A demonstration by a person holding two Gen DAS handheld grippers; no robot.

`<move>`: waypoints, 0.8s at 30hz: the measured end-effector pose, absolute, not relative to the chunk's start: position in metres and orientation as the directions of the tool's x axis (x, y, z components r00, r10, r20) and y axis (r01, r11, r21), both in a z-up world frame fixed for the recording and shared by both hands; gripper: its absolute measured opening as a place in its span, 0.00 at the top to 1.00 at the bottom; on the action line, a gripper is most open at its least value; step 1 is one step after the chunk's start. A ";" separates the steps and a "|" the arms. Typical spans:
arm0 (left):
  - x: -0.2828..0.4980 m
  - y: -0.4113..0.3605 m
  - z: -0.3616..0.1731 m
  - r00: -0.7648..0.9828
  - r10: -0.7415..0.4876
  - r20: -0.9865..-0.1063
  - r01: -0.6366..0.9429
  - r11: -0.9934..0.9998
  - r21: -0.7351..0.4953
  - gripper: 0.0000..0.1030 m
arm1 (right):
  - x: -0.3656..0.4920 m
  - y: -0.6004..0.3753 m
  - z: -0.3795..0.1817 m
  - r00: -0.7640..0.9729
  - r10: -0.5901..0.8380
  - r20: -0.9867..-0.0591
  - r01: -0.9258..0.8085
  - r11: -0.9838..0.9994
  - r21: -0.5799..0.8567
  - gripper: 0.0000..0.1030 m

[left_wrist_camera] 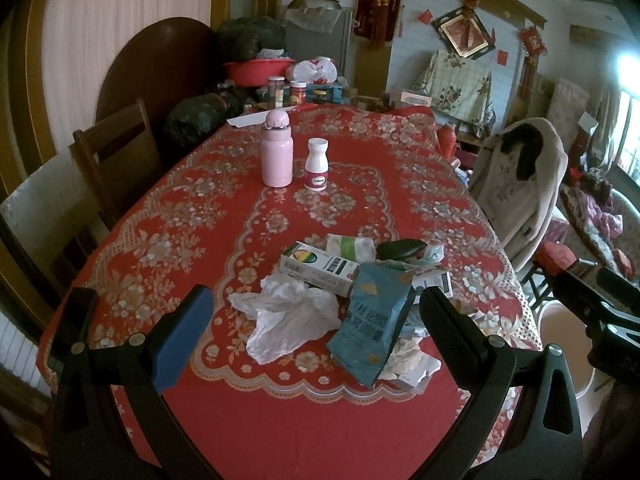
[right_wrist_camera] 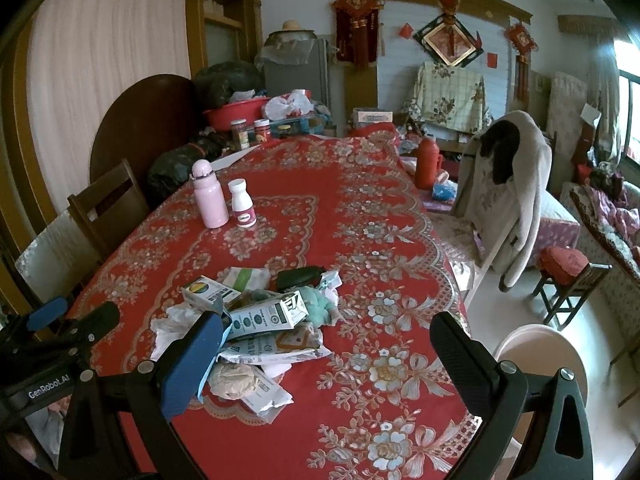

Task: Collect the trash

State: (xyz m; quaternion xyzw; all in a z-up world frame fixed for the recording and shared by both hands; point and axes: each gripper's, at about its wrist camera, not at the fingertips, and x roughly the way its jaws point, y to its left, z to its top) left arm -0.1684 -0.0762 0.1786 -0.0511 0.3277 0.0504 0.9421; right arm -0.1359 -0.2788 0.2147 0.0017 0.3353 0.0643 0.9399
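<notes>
Near the bench's point(left_wrist_camera: 168, 216) front edge lies the trash pile point(left_wrist_camera: 352, 284), with the left gripper point(left_wrist_camera: 316, 320) and right gripper point(right_wrist_camera: 326, 344) hovering over it, jaws spread wide, holding nothing.

Far ahead of the fingers, on the red floral worktop point(left_wrist_camera: 200, 216), a pink flask point(left_wrist_camera: 277, 152) is seen upright just beside a white pill bottle point(left_wrist_camera: 317, 165), with a draped chair point(right_wrist_camera: 504, 200) off to the right.
</notes>
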 end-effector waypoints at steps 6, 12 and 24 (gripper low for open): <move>-0.166 -0.076 0.176 0.777 0.065 -0.626 -0.132 0.989 -0.060 0.01 | -0.127 -0.278 0.209 0.755 0.136 -0.642 -0.131 0.990 0.055 0.00; -0.166 -0.075 0.175 0.776 0.065 -0.627 -0.133 0.989 -0.063 0.01 | -0.124 -0.275 0.205 0.749 0.137 -0.648 -0.133 0.990 0.055 0.00; -0.162 -0.071 0.172 0.769 0.062 -0.636 -0.136 0.988 -0.068 0.01 | -0.118 -0.273 0.199 0.740 0.149 -0.656 -0.143 0.988 0.063 0.00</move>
